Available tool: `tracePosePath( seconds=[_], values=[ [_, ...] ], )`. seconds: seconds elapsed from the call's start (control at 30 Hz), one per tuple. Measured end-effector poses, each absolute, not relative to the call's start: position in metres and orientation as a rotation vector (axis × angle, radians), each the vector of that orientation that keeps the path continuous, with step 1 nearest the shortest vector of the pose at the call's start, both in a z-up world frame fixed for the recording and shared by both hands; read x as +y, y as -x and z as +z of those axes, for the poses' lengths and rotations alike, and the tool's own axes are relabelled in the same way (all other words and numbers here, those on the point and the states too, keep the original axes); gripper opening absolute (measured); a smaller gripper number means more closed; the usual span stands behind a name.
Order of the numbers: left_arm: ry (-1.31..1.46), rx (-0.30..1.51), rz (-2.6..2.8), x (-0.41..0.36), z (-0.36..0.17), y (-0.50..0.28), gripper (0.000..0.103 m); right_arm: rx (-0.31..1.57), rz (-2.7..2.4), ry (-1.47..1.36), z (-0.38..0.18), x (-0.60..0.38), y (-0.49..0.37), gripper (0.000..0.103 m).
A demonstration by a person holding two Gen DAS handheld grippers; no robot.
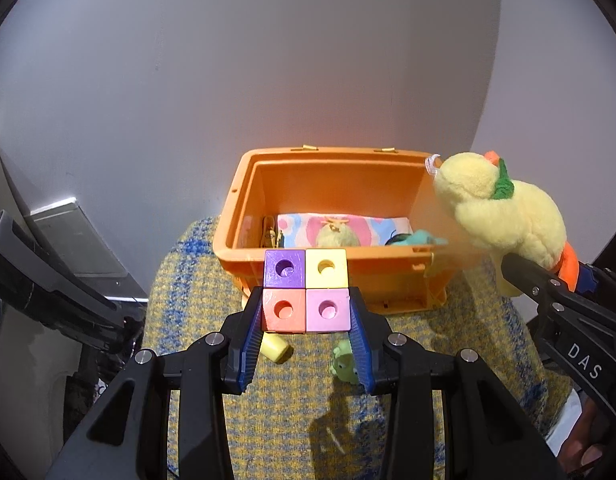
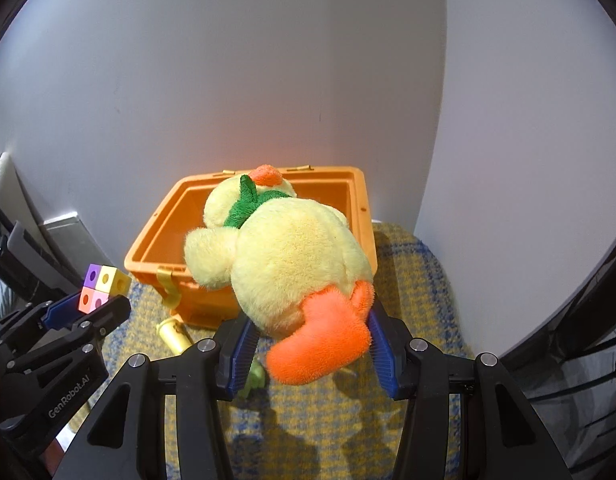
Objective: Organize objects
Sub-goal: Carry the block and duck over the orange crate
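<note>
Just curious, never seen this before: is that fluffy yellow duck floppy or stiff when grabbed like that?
Probably soft: the plush duck bulges around the right gripper, held near its orange feet. Its head droops toward the orange bin, suggesting floppiness. Likely light for its size.

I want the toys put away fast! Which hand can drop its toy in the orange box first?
Probably the right. Its plush duck already leans over the orange box rim, head above the inside. The left gripper holds the block cube in front of the box's near wall, not over it.
</note>
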State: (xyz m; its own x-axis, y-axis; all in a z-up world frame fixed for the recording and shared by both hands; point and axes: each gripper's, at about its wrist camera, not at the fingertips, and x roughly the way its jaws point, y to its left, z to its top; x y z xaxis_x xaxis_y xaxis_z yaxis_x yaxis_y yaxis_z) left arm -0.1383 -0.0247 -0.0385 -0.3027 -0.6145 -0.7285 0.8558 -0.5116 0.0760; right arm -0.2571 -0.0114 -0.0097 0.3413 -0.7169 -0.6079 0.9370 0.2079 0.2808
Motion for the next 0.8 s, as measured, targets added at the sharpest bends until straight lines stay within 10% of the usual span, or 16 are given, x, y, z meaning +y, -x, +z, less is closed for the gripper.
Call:
tracePosePath(
  seconds=[0.8],
  values=[
    [-0.873, 0.368, -1.965, -0.091, -0.021, 0.167, 0.038, 0.376, -1.206, -0.670, 0.006, -0.074, 0.250, 0.050]
  ],
)
